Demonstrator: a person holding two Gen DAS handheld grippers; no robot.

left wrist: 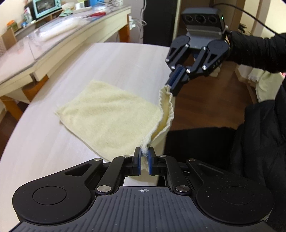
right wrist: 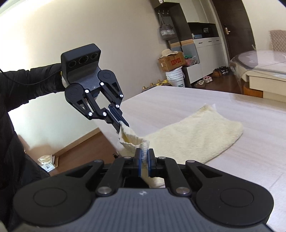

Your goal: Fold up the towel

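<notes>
Pale wood-grain counter (left wrist: 110,67) bearing cream towel (left wrist: 110,114), its near edge lifted, left gripper (left wrist: 144,155) fingers pinching one corner, right gripper (left wrist: 172,83) fingers pinching the other, second glass-topped counter (left wrist: 59,33) with teal oven (left wrist: 45,8) beyond the towel, dark wooden floor (right wrist: 76,144) below.

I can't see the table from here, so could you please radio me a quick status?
Left gripper shut on towel corner. Right gripper shut on neighbouring corner. Towel's far part flat on table, near edge lifted. Nothing in the way.
</notes>
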